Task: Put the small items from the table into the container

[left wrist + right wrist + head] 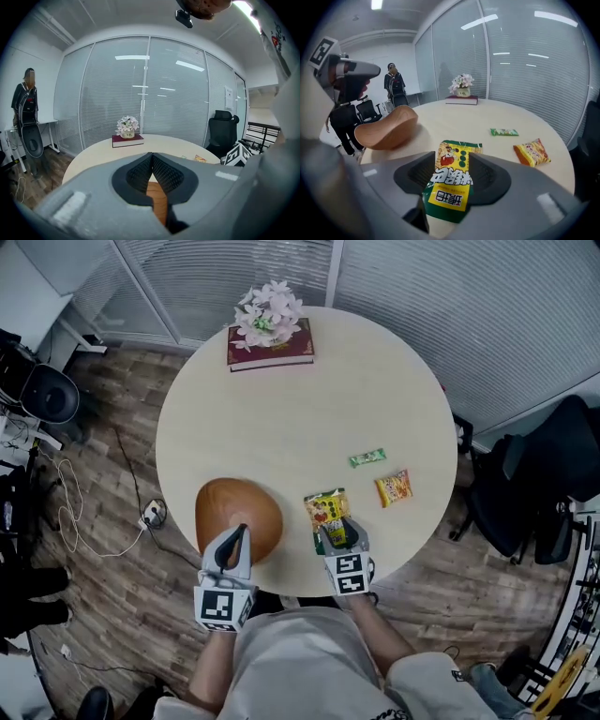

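Observation:
A brown wooden bowl (234,507) sits near the round table's front edge. My left gripper (239,532) reaches over the bowl's near side. In the left gripper view its jaws (152,157) meet at the tips, and the bowl's wood (157,201) shows in the gap behind them. A yellow and green snack packet (327,509) lies flat to the right of the bowl. My right gripper (343,538) stands open over the packet's near end. In the right gripper view the packet (452,176) lies between the spread jaws (452,159).
A small green packet (367,457) and an orange packet (395,488) lie to the right on the table (281,418). A dark red book (272,351) bearing a flower pot (269,317) stands at the far edge. Black office chairs (534,493) stand right of the table.

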